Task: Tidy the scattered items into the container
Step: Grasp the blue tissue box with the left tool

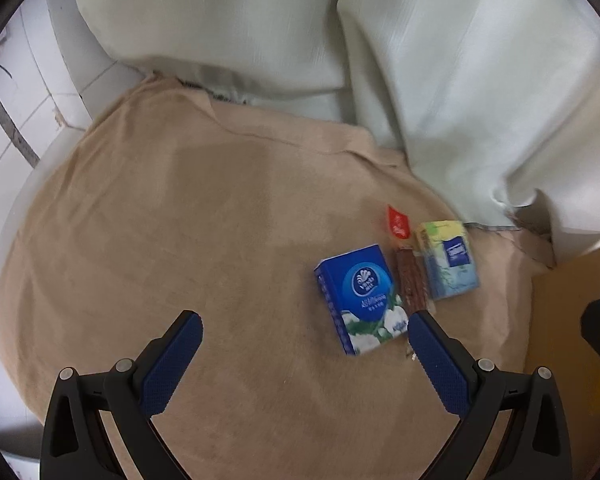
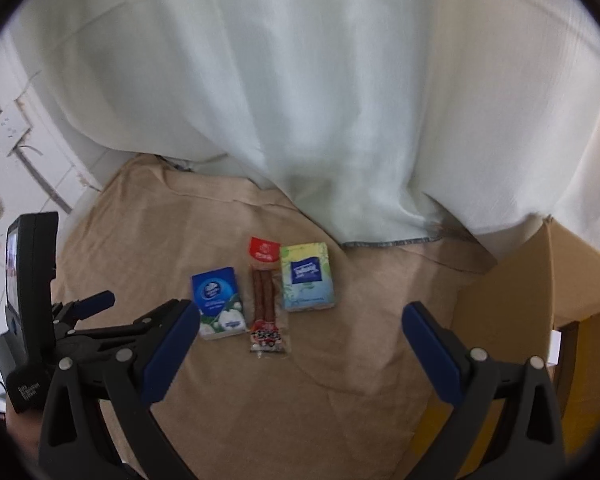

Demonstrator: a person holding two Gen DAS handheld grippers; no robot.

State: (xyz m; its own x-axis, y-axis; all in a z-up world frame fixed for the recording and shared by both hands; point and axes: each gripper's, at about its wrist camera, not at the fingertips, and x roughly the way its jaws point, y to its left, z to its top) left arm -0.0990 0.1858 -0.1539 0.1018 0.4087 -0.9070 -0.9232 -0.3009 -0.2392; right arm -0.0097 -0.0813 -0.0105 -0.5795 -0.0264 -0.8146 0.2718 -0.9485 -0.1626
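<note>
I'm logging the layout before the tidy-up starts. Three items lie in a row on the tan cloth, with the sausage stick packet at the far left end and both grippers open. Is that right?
Not quite. The sausage stick packet lies in the middle, between the blue tissue pack and the green tissue pack, as the right wrist view shows. The rest holds: all three lie on the tan cloth, and the left gripper and right gripper are both open.

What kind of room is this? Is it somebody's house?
Probably a home, though I can't be sure. A pale curtain hangs behind a surface draped in tan cloth, white wall tiles show at the side, and a cardboard box waits nearby.
</note>
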